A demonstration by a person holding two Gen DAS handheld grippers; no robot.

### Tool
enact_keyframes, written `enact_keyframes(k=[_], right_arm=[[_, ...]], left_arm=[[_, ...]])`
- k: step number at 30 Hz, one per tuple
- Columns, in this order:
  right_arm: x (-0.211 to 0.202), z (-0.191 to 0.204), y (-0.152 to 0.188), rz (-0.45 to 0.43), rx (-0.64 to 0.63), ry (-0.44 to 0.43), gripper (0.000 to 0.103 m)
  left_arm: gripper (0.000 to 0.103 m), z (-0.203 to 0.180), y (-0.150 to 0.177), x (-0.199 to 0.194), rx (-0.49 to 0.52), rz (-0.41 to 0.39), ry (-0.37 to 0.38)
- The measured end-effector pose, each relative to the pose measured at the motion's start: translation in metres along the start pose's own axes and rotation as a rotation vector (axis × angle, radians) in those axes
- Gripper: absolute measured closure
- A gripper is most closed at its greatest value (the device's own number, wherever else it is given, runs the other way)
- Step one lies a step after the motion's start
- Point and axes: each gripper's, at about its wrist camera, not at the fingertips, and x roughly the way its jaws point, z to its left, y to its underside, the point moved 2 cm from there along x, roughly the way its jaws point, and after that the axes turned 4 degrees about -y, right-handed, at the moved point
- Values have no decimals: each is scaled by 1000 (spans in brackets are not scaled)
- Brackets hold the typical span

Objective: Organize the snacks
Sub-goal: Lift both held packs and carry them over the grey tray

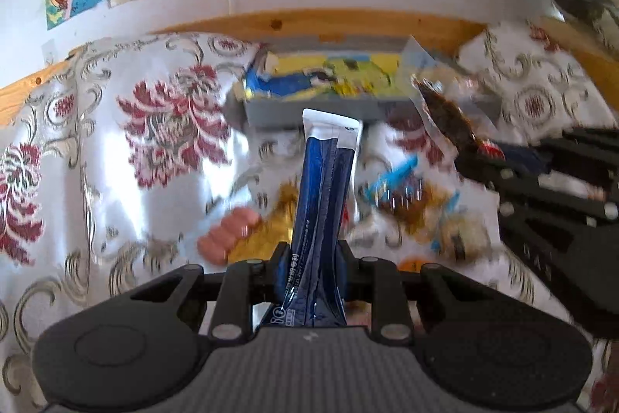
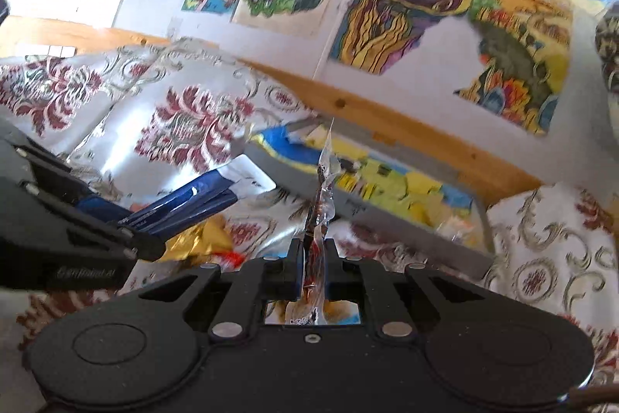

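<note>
A floral cloth point(image 1: 116, 149) covers the table across the frame. A grey tray point(image 1: 329, 107) of yellow and blue packets sits at upper centre. The left gripper point(image 1: 313, 258) clamps a blue sachet point(image 1: 325, 188) at lower centre, upright. The right gripper point(image 2: 312, 258) pinches a clear-wrapped snack point(image 2: 321, 196) at centre.

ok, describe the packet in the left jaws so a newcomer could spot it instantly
Start at the grey tray on the floral tablecloth, by the wooden rail. Just in front of it, the left gripper holds a long narrow stick pack upright. It is glossy dark blue with a white sealed top, unlike the clear crinkly wrapper in the right gripper.
</note>
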Motion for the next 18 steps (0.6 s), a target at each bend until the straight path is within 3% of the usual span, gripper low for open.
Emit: enact_keyframes(k=[9,18], right_arm=[[23,-44,-20,-102,28,63,93],[60,-99,-22,-164,137,119,93]], left_arm=[[77,1,-74,27,-69,-14,-15],[76,-3,-147,71,-140,-20,-86]])
